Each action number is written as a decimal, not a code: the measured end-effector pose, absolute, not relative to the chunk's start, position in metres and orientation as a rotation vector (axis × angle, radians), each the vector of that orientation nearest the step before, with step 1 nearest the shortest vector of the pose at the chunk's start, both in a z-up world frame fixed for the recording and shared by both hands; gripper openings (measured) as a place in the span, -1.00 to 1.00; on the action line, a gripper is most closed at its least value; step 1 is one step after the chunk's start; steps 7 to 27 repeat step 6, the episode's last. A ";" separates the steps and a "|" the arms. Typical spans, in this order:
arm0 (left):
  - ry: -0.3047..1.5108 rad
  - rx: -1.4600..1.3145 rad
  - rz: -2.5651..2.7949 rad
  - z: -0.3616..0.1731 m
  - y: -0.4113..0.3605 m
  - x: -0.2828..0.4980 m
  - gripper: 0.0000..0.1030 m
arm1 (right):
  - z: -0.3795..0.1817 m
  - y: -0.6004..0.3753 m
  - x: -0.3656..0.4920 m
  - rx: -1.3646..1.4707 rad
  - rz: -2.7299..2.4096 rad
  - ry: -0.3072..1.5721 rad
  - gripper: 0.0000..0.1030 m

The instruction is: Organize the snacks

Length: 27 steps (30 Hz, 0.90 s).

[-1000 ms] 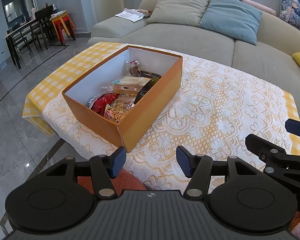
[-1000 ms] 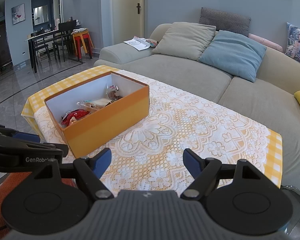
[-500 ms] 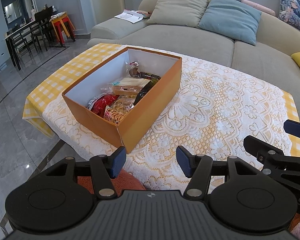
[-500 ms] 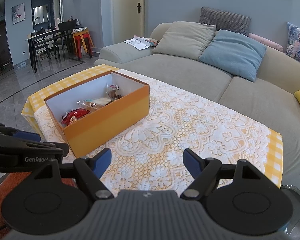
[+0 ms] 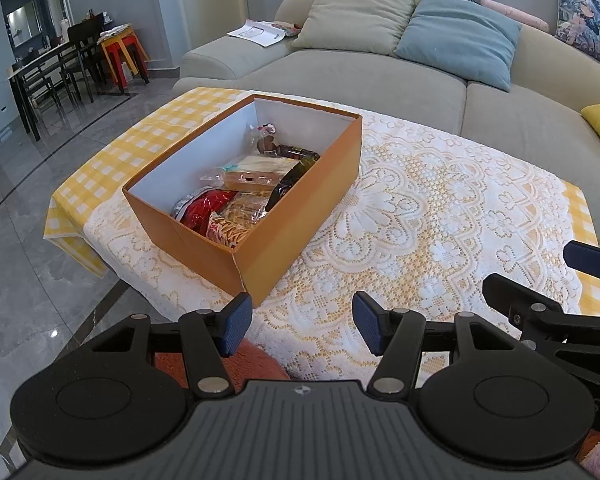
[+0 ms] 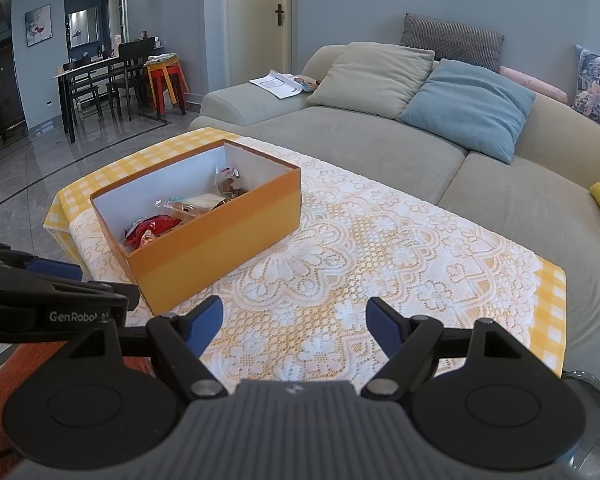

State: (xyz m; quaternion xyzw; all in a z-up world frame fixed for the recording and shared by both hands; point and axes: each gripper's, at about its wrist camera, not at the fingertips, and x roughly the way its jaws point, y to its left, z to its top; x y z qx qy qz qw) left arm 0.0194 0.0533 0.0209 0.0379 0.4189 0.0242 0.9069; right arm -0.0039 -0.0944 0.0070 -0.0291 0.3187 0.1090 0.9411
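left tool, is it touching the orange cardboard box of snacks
Apart. The right wrist view shows the open left tool short of the orange cardboard box, with lace tablecloth visible between them.

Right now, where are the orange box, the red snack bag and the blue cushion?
orange box (image 5: 300,216): left wrist view, near side wall.
red snack bag (image 5: 204,210): left wrist view, bag's middle.
blue cushion (image 6: 468,108): right wrist view, cushion's centre.

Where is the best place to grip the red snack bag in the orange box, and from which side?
Likely from above: the red snack bag lies low inside the orange box, walled all round. Grip its crinkled upper edge, on the side away from the neighbouring packets. The left gripper, open, is nearer.
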 end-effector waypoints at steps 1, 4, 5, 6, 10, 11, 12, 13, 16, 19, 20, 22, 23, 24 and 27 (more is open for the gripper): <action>0.863 0.079 0.050 0.021 0.053 0.019 0.32 | 0.007 -0.094 -0.004 -0.060 0.223 0.650 0.49; 0.863 0.086 0.056 0.021 0.053 0.020 0.32 | 0.007 -0.094 -0.004 -0.060 0.222 0.650 0.49; 0.864 0.088 0.058 0.021 0.053 0.020 0.33 | 0.007 -0.094 -0.004 -0.059 0.222 0.651 0.49; 0.865 0.089 0.060 0.021 0.053 0.021 0.34 | 0.007 -0.094 -0.004 -0.059 0.222 0.650 0.49; 0.865 0.089 0.060 0.021 0.053 0.021 0.34 | 0.007 -0.094 -0.004 -0.059 0.222 0.650 0.49; 0.865 0.089 0.060 0.021 0.053 0.021 0.34 | 0.007 -0.094 -0.004 -0.059 0.222 0.650 0.49; 0.865 0.089 0.060 0.021 0.053 0.021 0.34 | 0.007 -0.094 -0.004 -0.059 0.222 0.650 0.49; 0.865 0.089 0.060 0.021 0.053 0.021 0.34 | 0.007 -0.094 -0.004 -0.059 0.222 0.650 0.49; 0.865 0.089 0.060 0.021 0.053 0.021 0.34 | 0.007 -0.094 -0.004 -0.059 0.222 0.650 0.49; 0.865 0.089 0.060 0.021 0.053 0.021 0.34 | 0.007 -0.094 -0.004 -0.059 0.222 0.650 0.49; 0.865 0.089 0.060 0.021 0.053 0.021 0.34 | 0.007 -0.094 -0.004 -0.059 0.222 0.650 0.49; 0.865 0.089 0.060 0.021 0.053 0.021 0.34 | 0.007 -0.094 -0.004 -0.059 0.222 0.650 0.49; 0.865 0.089 0.060 0.021 0.053 0.021 0.34 | 0.007 -0.094 -0.004 -0.059 0.222 0.650 0.49; 0.865 0.089 0.060 0.021 0.053 0.021 0.34 | 0.007 -0.094 -0.004 -0.059 0.222 0.650 0.49; 0.865 0.089 0.060 0.021 0.053 0.021 0.34 | 0.007 -0.094 -0.004 -0.059 0.222 0.650 0.49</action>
